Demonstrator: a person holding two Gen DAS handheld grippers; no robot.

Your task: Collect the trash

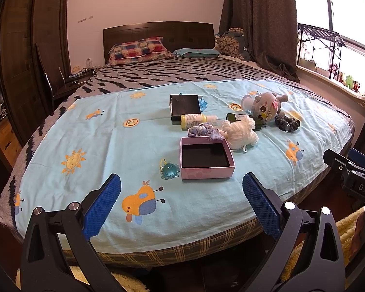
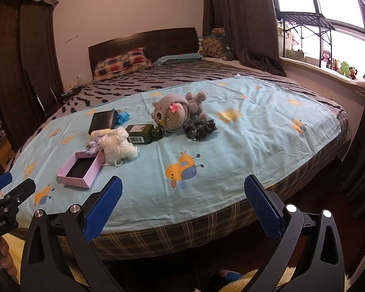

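Bed [image 1: 85, 146] with blue sheet, open pink box [image 1: 206, 160], left gripper [image 1: 182, 204] and right gripper [image 2: 182, 204] both spread, empty

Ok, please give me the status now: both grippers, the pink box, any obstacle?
Left gripper open, empty. Right gripper open, empty. Pink box open on the bed, untouched. White yarn beside its far corner.

Open pink box [image 1: 206, 159] lies upright beside white yarn [image 1: 242, 131], perhaps touching.
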